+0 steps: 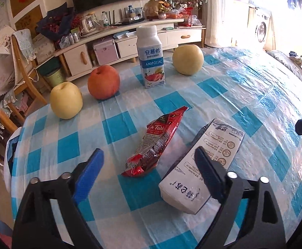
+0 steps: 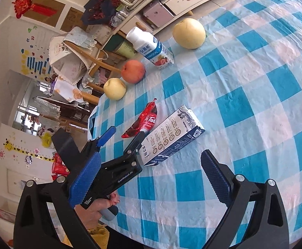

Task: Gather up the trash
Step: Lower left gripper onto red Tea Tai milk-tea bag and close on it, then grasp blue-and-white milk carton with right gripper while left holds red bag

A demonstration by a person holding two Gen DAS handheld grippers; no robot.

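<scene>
Left wrist view: left gripper (image 1: pixel 148 155) is hovering with fingers spread, straddling the red wrapper (image 1: pixel 154 145) lying on the checkered tablecloth (image 1: pixel 244 95), milk carton (image 1: pixel 200 166) just beside it. Right wrist view: right gripper (image 2: pixel 151 161) is hanging released above the cloth, gripping nothing.

The worktop (image 1: pixel 254 95) wears a blue-and-white checked plastic cloth. At 12 o'clock stands a yogurt bottle (image 1: pixel 150 57), a yellow pear (image 1: pixel 187 59) at 1, a red apple (image 1: pixel 103 82) and another pear (image 1: pixel 66 100) toward 10. A red snack wrapper (image 1: pixel 153 143) and a lying milk carton (image 1: pixel 200 166) rest nearest, at center.

"AMBROSIAL" on yogurt bottle (image 1: pixel 151 57)
</scene>
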